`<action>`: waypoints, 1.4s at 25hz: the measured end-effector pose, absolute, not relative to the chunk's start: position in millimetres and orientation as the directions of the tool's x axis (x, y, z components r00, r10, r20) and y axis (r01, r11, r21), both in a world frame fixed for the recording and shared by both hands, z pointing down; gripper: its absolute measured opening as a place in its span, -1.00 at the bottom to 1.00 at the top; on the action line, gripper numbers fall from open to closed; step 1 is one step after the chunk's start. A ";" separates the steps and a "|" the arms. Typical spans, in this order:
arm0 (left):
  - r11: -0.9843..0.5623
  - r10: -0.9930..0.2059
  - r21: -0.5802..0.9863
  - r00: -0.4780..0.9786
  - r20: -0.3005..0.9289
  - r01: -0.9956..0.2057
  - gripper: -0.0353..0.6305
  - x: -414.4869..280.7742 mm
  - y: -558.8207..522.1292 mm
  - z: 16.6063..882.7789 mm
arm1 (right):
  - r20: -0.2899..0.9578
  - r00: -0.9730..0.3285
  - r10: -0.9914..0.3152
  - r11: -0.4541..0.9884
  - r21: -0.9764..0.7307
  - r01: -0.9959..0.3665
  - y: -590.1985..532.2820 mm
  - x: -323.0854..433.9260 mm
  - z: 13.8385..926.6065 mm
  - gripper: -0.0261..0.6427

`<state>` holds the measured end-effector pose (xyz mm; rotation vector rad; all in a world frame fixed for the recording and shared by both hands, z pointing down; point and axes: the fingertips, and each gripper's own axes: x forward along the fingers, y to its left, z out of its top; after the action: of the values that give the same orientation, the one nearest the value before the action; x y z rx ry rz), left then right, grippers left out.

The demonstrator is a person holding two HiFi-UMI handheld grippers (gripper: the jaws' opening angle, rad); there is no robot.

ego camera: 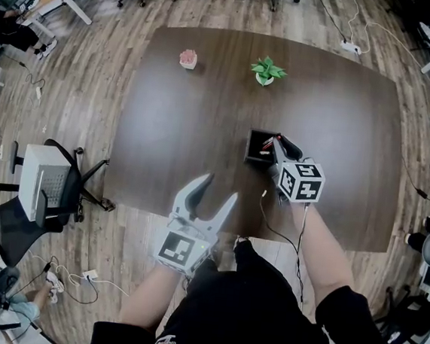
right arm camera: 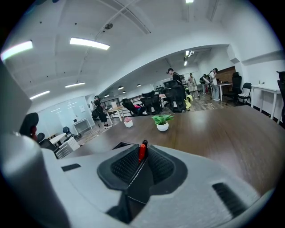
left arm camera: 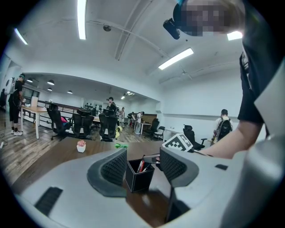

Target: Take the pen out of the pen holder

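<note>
Right gripper view shows the right gripper [right arm camera: 142, 156] clamped on a red pen [right arm camera: 141, 150] at the black pen holder [ego camera: 258, 150] on the bench [ego camera: 189, 127]. The left gripper [ego camera: 219, 187] stands open, empty, near the bench's front edge.

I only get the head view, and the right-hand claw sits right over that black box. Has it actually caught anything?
Observer: Yes. In the right gripper view, the right gripper has its jaws closed on a red pen.
Operator: What else is in the box?
Observer: The left gripper view looks at it from the side. The pen holder stands upright with several pens in it, some red and some dark.
Operator: And the pink blob at the far end of the table?
Observer: Seen side-on in the right gripper view, it is a small pink plant in a white pot.
</note>
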<state>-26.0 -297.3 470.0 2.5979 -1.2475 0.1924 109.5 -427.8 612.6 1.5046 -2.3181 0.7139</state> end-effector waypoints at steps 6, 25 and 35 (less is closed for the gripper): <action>-0.592 -0.759 0.161 0.613 0.218 -0.790 -0.26 -31.2 -293.8 466.4 | 0.492 -0.412 -0.767 0.330 -0.248 -0.911 -426.2 108.7 611.1 -0.70; -0.593 -0.758 0.166 0.616 0.215 -0.788 -0.26 -39.2 -283.6 463.3 | 0.494 -0.358 -0.792 0.339 -0.131 -0.932 -421.9 105.7 606.5 -0.78; -0.602 -0.757 0.153 0.622 0.201 -0.783 -0.26 -46.4 -273.8 460.5 | 0.451 -0.363 -0.815 0.315 -0.180 -0.932 -412.9 106.6 591.7 -0.81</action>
<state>-46.4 -273.8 460.5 2.6198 -1.2645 0.1693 106.6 -412.9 591.7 1.5798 -2.3079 0.6020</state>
